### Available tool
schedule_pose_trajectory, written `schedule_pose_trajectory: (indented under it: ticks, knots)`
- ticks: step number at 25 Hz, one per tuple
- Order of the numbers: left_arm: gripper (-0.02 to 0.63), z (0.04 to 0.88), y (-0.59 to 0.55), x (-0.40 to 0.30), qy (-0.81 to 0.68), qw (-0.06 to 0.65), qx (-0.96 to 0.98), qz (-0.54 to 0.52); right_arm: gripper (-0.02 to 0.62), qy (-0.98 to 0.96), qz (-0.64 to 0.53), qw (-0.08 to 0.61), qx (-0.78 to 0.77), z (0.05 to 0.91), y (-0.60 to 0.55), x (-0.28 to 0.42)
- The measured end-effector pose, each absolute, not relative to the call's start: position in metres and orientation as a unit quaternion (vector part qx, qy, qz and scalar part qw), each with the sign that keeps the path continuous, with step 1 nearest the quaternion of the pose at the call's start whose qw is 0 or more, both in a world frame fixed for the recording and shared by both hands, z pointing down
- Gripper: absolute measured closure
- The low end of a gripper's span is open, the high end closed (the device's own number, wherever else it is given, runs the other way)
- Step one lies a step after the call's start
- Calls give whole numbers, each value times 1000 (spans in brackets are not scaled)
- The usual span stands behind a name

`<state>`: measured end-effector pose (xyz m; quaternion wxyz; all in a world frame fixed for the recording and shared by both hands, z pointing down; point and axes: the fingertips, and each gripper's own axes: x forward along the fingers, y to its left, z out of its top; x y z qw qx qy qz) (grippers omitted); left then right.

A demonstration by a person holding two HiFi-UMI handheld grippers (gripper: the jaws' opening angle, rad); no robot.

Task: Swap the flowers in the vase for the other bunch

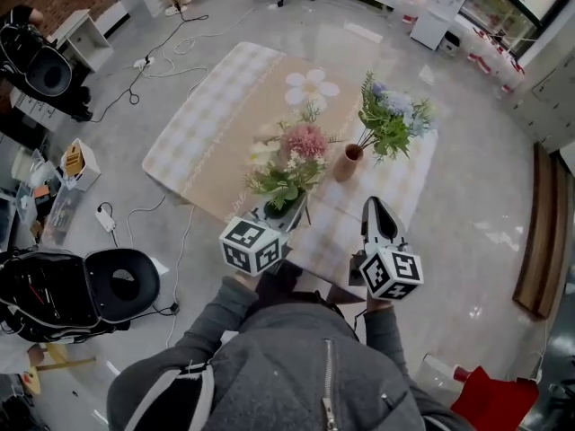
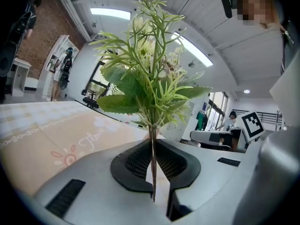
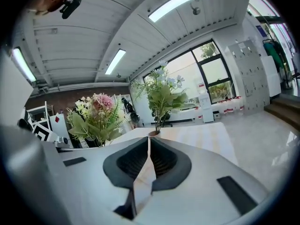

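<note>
The table [image 1: 202,142], under a checked cloth [image 1: 225,88], fills the middle of my head view. Over its near edge I hold the pink bunch [image 1: 292,164] upright, with its stems pinched between the closed jaws of my left gripper [image 2: 153,172]. The blue-and-white bunch [image 1: 393,119] stands in the vase [image 1: 348,162], farther in and to the right. On my right gripper [image 3: 148,165] the jaws are pressed together with nothing between them.

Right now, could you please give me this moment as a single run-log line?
left gripper: shut on pink bunch | right gripper: shut, empty | vase: on table, holds blue-white bunch
</note>
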<state>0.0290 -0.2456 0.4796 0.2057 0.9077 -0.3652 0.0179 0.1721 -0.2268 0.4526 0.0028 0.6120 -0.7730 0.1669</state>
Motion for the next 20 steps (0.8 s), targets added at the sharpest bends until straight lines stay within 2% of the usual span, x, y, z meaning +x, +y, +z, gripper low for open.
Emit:
schedule_pose_trajectory:
  ticks: [20]
  knots:
    - [575, 472, -202, 12, -376, 193, 906, 3, 581, -777, 168, 22, 606, 469, -171, 152]
